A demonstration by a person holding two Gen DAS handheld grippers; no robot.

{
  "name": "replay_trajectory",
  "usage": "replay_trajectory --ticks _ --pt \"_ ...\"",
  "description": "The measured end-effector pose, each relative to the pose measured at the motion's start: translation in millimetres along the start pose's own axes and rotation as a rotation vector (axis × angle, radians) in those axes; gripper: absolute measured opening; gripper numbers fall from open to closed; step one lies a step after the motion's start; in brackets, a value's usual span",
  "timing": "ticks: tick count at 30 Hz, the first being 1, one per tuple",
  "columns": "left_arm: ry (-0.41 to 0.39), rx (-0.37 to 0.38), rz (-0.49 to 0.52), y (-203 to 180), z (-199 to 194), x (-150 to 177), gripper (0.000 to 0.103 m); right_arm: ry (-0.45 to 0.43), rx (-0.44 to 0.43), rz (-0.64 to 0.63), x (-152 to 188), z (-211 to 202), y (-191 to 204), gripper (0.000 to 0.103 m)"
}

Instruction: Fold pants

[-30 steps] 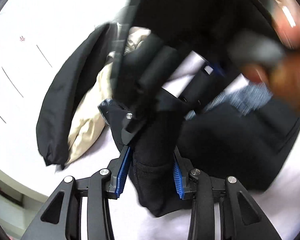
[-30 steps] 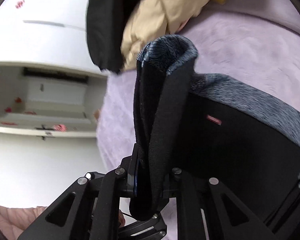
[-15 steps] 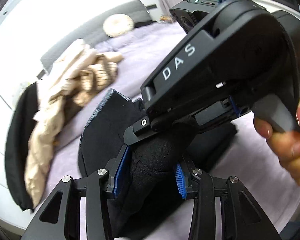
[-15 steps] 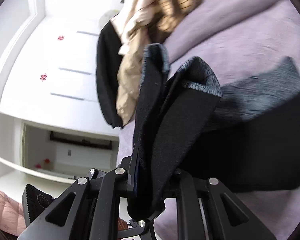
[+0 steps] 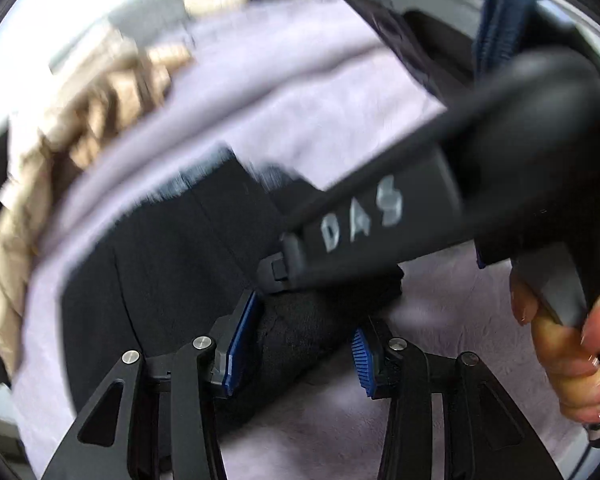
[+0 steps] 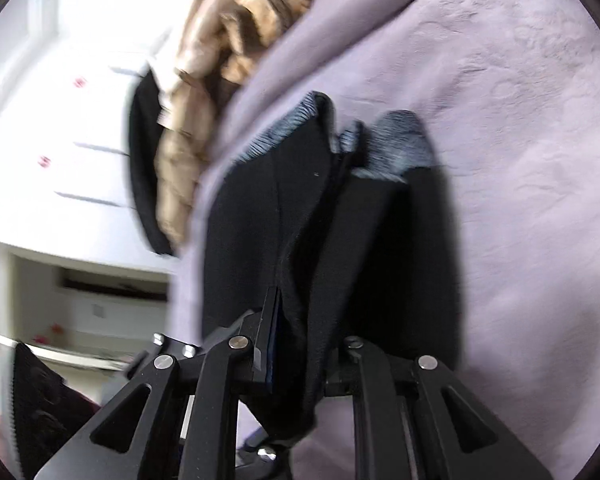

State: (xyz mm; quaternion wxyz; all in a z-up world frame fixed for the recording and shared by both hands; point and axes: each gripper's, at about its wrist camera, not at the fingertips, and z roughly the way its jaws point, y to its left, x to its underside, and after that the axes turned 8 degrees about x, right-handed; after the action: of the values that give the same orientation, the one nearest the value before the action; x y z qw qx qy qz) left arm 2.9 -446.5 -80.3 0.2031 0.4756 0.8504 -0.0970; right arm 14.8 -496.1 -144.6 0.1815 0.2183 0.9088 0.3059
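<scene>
pants (image 6: pixel 300 216): black, fleecy grey lining | bedspread (image 6: pixel 520 120): plush lilac

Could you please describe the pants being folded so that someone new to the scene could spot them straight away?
Look at the lilac bedspread that fills most of both views. On it, away from the beige and black coats heaped at the bed's edge, lie the pants, with the left gripper and right gripper around their near end. They alone are black with a grey-blue ribbed band at the far end.

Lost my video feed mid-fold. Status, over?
Left gripper and right gripper opening, black pants still between both. Fold laid on purple bedspread. Beige jacket clear.
</scene>
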Motion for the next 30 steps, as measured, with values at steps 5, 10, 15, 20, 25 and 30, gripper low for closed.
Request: replay_trajectory --ticks 5,10,15,20,25,30 --pt "-0.057 0.076 -0.055 33.6 -53.0 21.3 0.062 -0.043 0.083 0.007 -0.9 -6.5 12.5 0.026" --pt "-0.09 0.083 -0.259 121.2 -104.2 56.6 0.081 -0.046 0.175 0.048 0.4 -4.7 18.8 0.026" --pt "-0.07 -0.012 -0.446 175.3 -137.0 82.4 0.081 -0.059 0.3 0.046 3.8 -11.5 32.9 0.036" --pt "-0.14 -0.041 -0.544 237.5 -171.6 111.0 0.081 -0.079 0.439 0.066 15.1 -30.8 41.6 0.061" --pt "-0.177 -0.062 -0.597 268.6 -207.6 134.6 0.081 -0.07 0.531 0.155 30.8 -42.0 35.1 0.061" --pt "-0.264 -0.089 -0.688 303.1 -250.7 164.6 0.081 -0.082 0.608 0.196 42.2 -63.4 36.0 0.061"
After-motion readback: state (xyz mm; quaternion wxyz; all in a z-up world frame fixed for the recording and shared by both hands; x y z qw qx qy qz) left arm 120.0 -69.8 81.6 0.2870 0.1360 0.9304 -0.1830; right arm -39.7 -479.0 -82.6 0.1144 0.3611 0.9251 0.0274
